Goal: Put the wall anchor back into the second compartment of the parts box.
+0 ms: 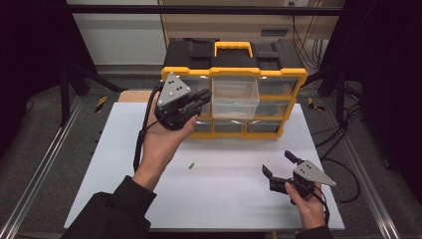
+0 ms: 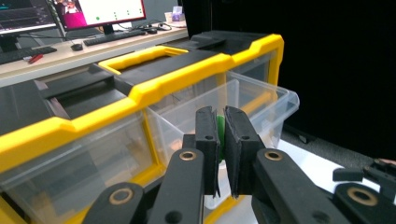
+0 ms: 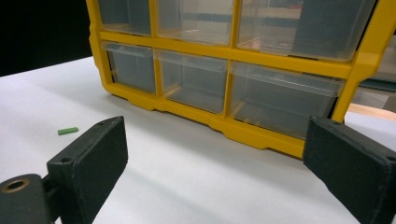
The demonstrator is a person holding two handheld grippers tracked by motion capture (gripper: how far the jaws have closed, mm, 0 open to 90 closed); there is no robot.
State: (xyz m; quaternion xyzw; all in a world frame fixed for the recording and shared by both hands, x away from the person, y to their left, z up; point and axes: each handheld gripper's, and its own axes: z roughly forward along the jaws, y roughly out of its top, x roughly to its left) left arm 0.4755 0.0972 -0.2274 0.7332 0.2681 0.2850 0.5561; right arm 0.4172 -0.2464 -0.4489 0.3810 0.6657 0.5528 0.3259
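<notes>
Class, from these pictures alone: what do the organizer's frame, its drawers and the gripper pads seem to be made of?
Organizer frame: likely moulded plastic, opaque yellow and black, with a slight sheen.
Pulled-out drawer: clear, glossy plastic; you see through its walls.
Right gripper pads: black, matte and finely grained, perhaps rubber or foam.

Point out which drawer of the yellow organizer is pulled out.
The top-row middle drawer of the organizer juts forward, clear and empty-looking; the others sit flush. The left gripper hangs beside it.
</notes>
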